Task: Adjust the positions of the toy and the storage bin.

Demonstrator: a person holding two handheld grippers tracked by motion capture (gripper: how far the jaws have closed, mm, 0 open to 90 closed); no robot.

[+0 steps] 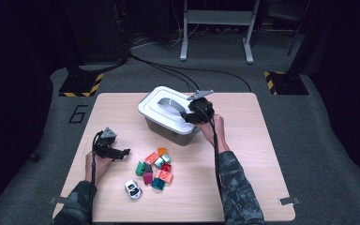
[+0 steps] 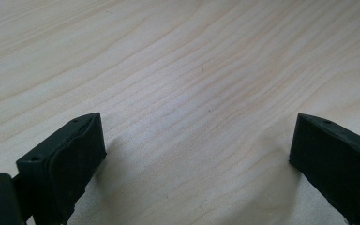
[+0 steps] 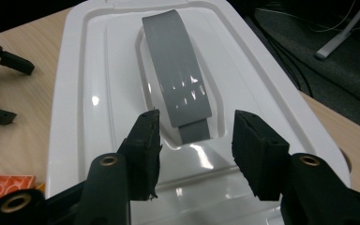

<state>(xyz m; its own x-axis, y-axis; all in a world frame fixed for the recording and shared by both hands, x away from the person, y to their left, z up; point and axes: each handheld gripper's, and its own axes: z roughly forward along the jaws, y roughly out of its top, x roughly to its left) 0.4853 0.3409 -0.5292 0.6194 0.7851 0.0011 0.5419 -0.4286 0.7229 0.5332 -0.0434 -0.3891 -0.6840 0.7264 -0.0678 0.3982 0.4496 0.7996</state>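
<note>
On the light wooden tabletop [image 1: 243,187] in the high view, a white-lidded storage box [image 1: 168,115] stands toward the far middle, its grey carry handle [image 1: 168,106] lying along the lid. Nearer the person lies a loose heap of coloured building bricks [image 1: 156,168], with a small silver toy car [image 1: 132,189] just beside them at the near edge of the heap. The right hand-held gripper [image 1: 193,111] hangs over the box's right end, above the lid; the left hand-held gripper [image 1: 122,152] rests low at the left of the tabletop, near the bricks but apart from them.

Along the left gripper view, the left hand-held gripper [image 2: 197,140] has its jaws spread wide over bare wood grain, with nothing between them.

Seen from the right gripper view, the right hand-held gripper [image 3: 196,140] is partly open, its jaws standing to either side of the near end of the grey handle [image 3: 178,79]. Whether the pads touch it I cannot tell; a gap shows on each side, so no grip is seen. An orange brick [image 3: 4,187] peeks in at the lower left beside the lid [image 3: 89,93].
</note>
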